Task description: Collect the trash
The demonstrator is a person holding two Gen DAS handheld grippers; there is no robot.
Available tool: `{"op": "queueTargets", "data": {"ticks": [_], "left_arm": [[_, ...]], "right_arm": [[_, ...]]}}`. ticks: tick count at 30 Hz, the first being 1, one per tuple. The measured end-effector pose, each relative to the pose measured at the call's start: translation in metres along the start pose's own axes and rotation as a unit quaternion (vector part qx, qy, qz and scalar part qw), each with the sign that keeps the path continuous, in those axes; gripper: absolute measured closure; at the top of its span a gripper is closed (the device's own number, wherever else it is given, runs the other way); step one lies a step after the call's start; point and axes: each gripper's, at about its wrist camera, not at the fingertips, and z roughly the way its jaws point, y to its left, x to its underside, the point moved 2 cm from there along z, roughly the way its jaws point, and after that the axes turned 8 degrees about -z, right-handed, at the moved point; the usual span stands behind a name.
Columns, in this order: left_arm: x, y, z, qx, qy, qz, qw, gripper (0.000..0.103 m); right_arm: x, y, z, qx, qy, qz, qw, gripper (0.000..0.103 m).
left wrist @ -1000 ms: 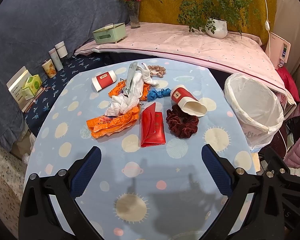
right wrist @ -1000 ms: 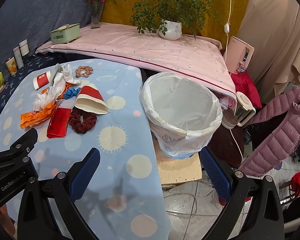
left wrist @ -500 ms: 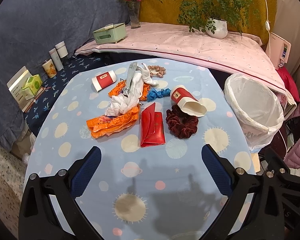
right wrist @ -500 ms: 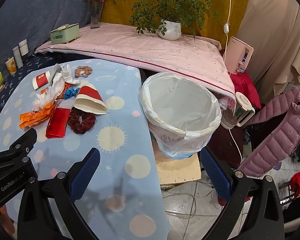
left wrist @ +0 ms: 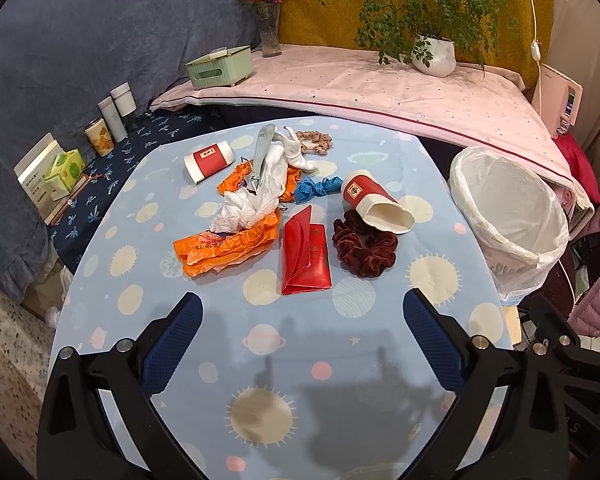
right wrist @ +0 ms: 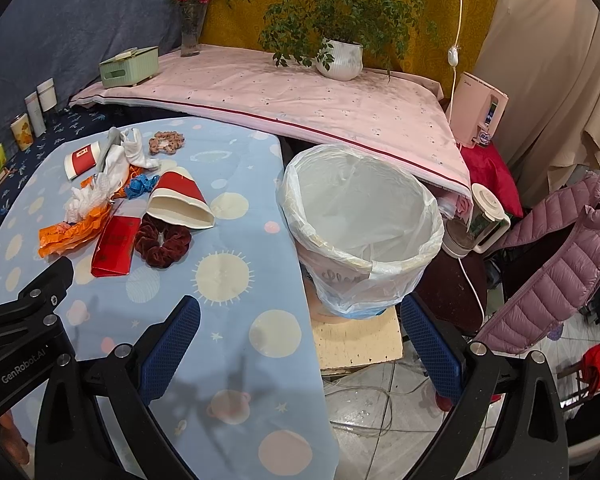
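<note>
Both grippers hang over the near edge of the table (left wrist: 148, 216), the left gripper (left wrist: 302, 340) and the right gripper (right wrist: 300, 340) alike with jaws spread wide and empty. On the table lie two paper cups, one (left wrist: 374, 208) tipped beside a dark red scrunchie (left wrist: 364, 248), the other (left wrist: 209, 160) farther left. One red envelope (left wrist: 306, 256), one orange wrapper (left wrist: 224, 246), one white tissue (left wrist: 252, 204), one blue ribbon (left wrist: 314, 189) and one pink scrunchie (left wrist: 314, 141) lie among them. One lined bin (right wrist: 360, 224) stands right of the table.

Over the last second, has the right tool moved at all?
Yes, slightly: in the right wrist view, the bin has drifted left against the right tool, so that tool has eased rightward.
</note>
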Motion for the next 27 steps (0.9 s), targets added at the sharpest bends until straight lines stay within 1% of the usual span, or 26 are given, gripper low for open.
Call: {"op": "queueTargets", "data": {"ticks": [3, 19, 27], "left_arm": [[0.0000, -0.0001, 0.0000, 0.000, 0.000, 0.000, 1.0000, 0.007], [0.0000, -0.0009, 0.0000, 0.000, 0.000, 0.000, 1.0000, 0.007], [0.0013, -0.0042, 0.0018, 0.003, -0.001, 0.002, 1.0000, 0.007]], "right_arm": [[-0.0008, -0.0008, -0.0013, -0.001, -0.011, -0.003, 1.000, 0.007], [-0.0024, -0.0010, 0.0005, 0.000, -0.010, -0.002, 1.000, 0.007], [0.0006, -0.0090, 0.0054, 0.006, -0.008, 0.004, 1.000, 0.007]]}}
